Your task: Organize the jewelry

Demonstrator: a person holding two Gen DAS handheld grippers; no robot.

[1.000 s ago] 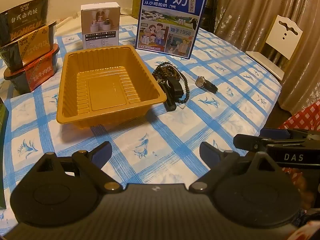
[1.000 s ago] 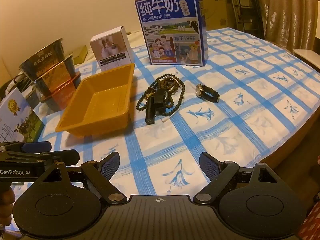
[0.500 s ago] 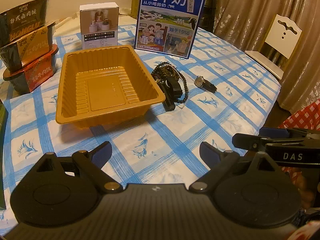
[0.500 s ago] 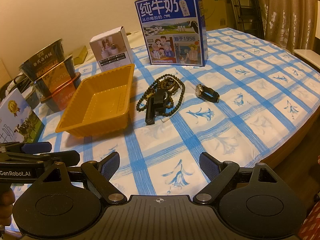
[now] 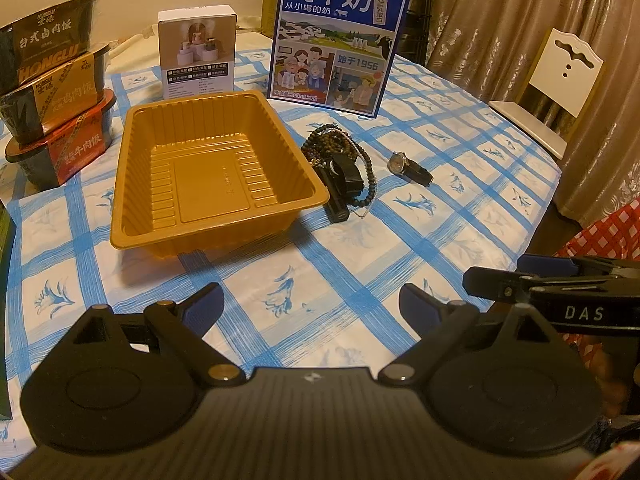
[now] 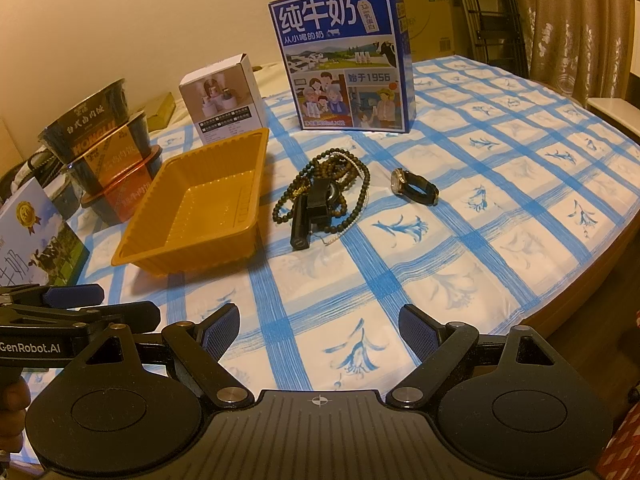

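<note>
An empty orange plastic tray [image 5: 144, 216] [image 6: 216, 196] sits on the blue-checked tablecloth. Just right of it lies a heap of dark bead strings [image 5: 362, 156] [image 6: 352, 184] with a black watch [image 5: 340, 184] [image 6: 314, 208] on top. A small wristwatch [image 5: 410, 166] [image 6: 414, 186] lies apart, further right. My left gripper [image 5: 310, 304] hovers open near the table's front edge, well short of the tray. My right gripper [image 6: 320, 328] is open too, low over the cloth in front of the beads. Neither holds anything.
A blue milk carton [image 5: 340, 36] [image 6: 344, 56] and a small white box [image 5: 196, 52] [image 6: 224, 100] stand behind the tray. Stacked instant-meal bowls [image 5: 52, 88] [image 6: 104, 148] are at the left. A white chair [image 5: 560, 80] stands past the table's right edge.
Both views have shifted very slightly; the objects on the table have not moved and both grippers stay open.
</note>
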